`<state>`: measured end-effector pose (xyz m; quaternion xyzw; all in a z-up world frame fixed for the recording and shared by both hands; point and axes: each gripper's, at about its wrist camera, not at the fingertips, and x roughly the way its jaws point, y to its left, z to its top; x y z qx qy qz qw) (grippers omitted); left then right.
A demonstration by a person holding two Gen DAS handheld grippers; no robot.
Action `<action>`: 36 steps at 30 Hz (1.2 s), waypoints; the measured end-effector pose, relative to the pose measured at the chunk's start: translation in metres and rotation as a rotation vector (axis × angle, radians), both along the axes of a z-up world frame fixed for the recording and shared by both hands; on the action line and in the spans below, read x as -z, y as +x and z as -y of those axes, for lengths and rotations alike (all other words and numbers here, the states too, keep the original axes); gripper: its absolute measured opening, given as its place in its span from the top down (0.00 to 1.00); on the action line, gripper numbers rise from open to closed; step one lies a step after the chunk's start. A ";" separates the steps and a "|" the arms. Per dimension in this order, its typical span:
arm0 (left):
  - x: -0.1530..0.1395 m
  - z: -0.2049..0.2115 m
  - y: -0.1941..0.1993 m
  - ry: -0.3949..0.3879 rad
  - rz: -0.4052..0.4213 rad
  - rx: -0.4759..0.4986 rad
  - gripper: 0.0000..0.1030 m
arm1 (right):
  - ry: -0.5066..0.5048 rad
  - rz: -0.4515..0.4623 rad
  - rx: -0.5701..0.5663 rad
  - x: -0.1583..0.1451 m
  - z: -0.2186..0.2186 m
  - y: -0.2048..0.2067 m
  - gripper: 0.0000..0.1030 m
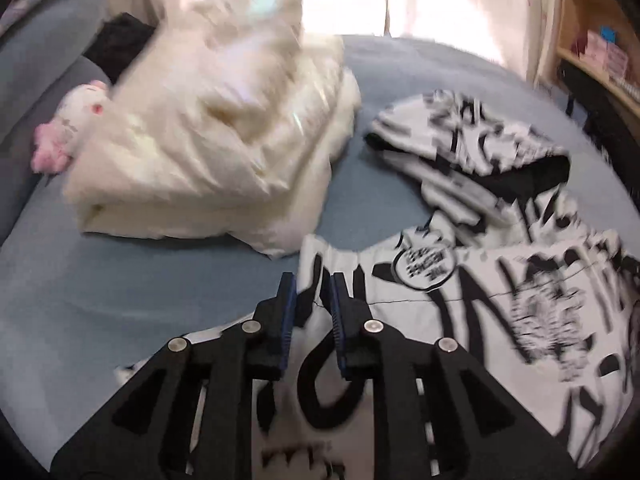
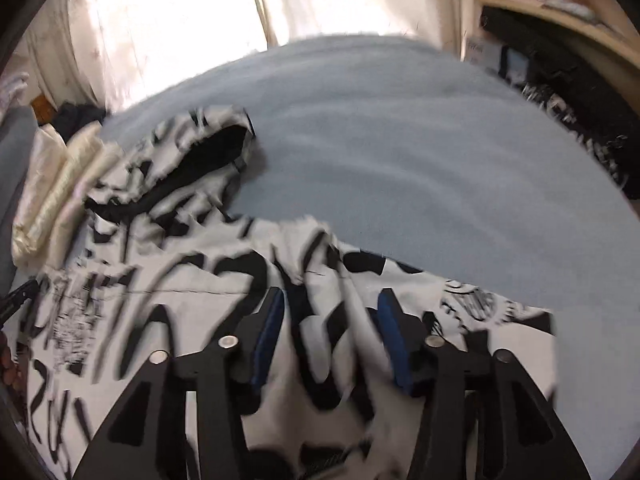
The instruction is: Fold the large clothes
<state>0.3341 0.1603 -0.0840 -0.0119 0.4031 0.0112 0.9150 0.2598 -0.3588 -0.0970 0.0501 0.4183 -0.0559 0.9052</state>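
Observation:
A white hooded garment with black comic print [image 1: 500, 280] lies spread on the blue bed [image 1: 120, 272]. Its black-lined hood [image 1: 460, 136] points away from me. My left gripper [image 1: 314, 284] hovers over the garment's near left corner. Its jaws stand a narrow gap apart, and the flat cloth and a seam show through that gap. In the right wrist view the same garment [image 2: 180, 280] fills the lower left, with its hood [image 2: 208, 148] beyond. My right gripper [image 2: 330, 300] is open wide above a raised crease of the cloth, and the pads do not press on it.
A folded cream puffy item [image 1: 224, 128] sits left of the garment, seen also as a cream stack [image 2: 52, 184]. A white and pink plush toy [image 1: 76, 124] lies beside it. A wooden shelf [image 2: 560, 12] and dark clothing [image 2: 580, 112] border the bed's right side. Bare blue bedding [image 2: 400, 160] stretches beyond the garment.

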 end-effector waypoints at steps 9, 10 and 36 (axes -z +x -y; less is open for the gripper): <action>0.014 0.045 -0.031 -0.080 -0.055 -0.002 0.86 | 0.000 -0.021 -0.203 0.017 -0.126 -0.005 0.51; 0.024 0.045 -0.029 -0.072 -0.076 -0.016 0.86 | -0.003 -0.044 -0.190 0.025 -0.125 0.000 0.51; 0.011 -0.007 -0.168 -0.131 -0.055 -0.179 0.91 | 0.205 -0.068 -0.213 0.017 -0.188 -0.175 0.58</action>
